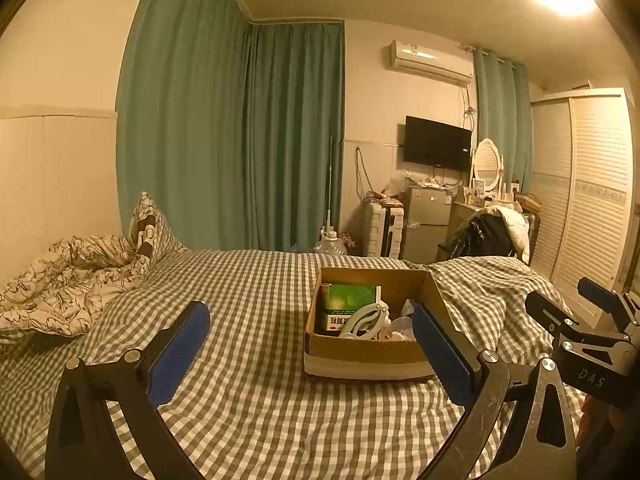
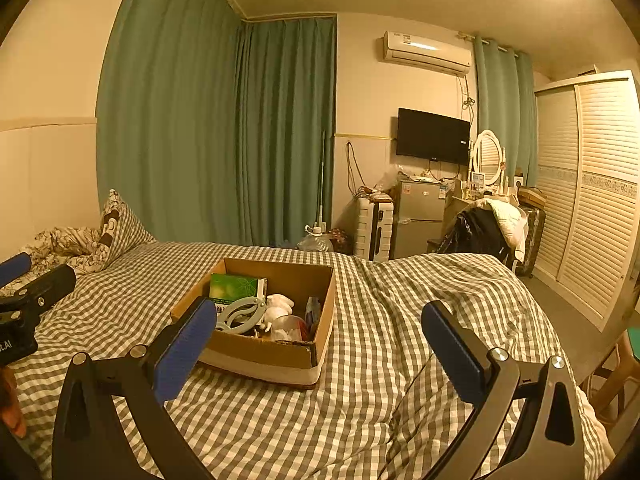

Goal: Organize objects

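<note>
An open cardboard box [image 1: 362, 350] sits on the checked bed [image 1: 256, 300]; it also shows in the right wrist view [image 2: 264, 354]. Inside stand a green carton [image 1: 350, 300] [image 2: 236, 286], a pale round clip-like object [image 1: 364, 320] [image 2: 242, 314], a white figure [image 2: 278, 306] and other small items. My left gripper [image 1: 310, 334] is open and empty, held above the bed just in front of the box. My right gripper [image 2: 318, 326] is open and empty, to the right of the box; it also shows at the left wrist view's right edge [image 1: 576, 304].
A crumpled floral duvet [image 1: 68, 276] and pillow [image 1: 150, 226] lie at the bed's left. Beyond the bed are green curtains [image 1: 240, 140], a suitcase [image 1: 384, 230], a small fridge [image 1: 426, 220], a cluttered chair [image 1: 492, 232] and a louvred wardrobe [image 1: 588, 192].
</note>
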Motion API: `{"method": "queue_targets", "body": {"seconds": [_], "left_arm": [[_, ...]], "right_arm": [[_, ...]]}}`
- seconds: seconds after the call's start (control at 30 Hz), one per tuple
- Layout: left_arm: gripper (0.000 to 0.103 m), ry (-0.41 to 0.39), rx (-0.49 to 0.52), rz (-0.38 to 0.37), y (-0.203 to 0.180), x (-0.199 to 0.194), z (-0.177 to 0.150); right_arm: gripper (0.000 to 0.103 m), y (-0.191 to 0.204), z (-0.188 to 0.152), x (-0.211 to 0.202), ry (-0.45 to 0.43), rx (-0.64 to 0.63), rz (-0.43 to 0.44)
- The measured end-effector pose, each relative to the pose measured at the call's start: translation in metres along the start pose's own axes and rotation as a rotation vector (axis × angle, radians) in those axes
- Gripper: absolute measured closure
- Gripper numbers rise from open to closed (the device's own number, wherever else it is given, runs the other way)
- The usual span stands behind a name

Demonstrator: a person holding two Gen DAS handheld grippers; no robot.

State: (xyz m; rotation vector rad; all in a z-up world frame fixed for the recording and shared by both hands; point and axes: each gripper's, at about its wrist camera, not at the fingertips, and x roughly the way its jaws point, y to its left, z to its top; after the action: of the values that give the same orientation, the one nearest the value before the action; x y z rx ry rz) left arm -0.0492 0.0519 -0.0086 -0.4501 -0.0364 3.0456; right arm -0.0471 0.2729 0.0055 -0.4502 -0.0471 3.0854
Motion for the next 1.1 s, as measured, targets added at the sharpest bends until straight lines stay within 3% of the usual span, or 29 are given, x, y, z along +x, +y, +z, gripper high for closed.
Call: {"method": "queue_targets", "body": {"seconds": [1.1], "left_arm": [[0.000,0.034,0.031,-0.015,-0.0082,0.0000,-0.0012]], "right_arm": [[0.000,0.0012,0.0023,-0.0058,0.003,0.000,0.003]]}}
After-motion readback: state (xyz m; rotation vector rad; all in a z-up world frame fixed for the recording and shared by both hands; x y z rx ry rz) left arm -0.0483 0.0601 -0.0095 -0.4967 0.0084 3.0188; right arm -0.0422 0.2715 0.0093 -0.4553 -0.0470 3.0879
